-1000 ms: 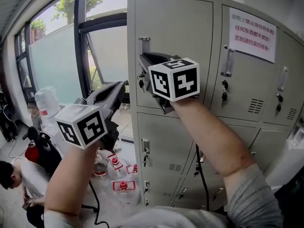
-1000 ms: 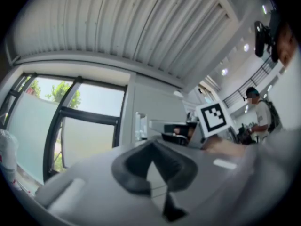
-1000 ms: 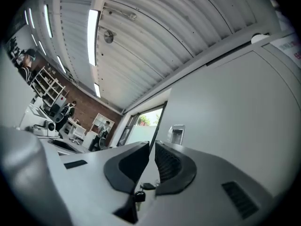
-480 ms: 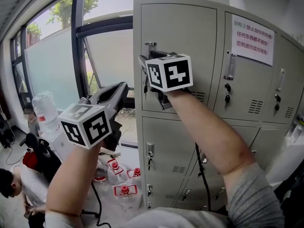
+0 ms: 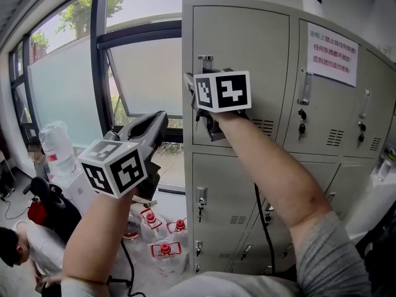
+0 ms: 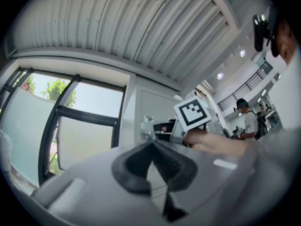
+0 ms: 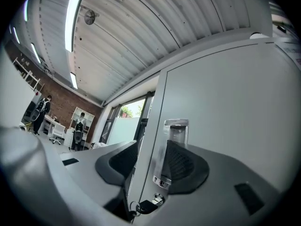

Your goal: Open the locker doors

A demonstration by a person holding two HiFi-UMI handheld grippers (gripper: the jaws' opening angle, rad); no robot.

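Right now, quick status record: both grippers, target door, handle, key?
right gripper: open, jaws have just been opening; handle between them, not gripped
left gripper: shut, empty, left of the lockers, in front of the window
handle: upright on top-left locker door
key: hanging in the lock below the handle
door state: looks closed; a slight gap cannot be ruled out
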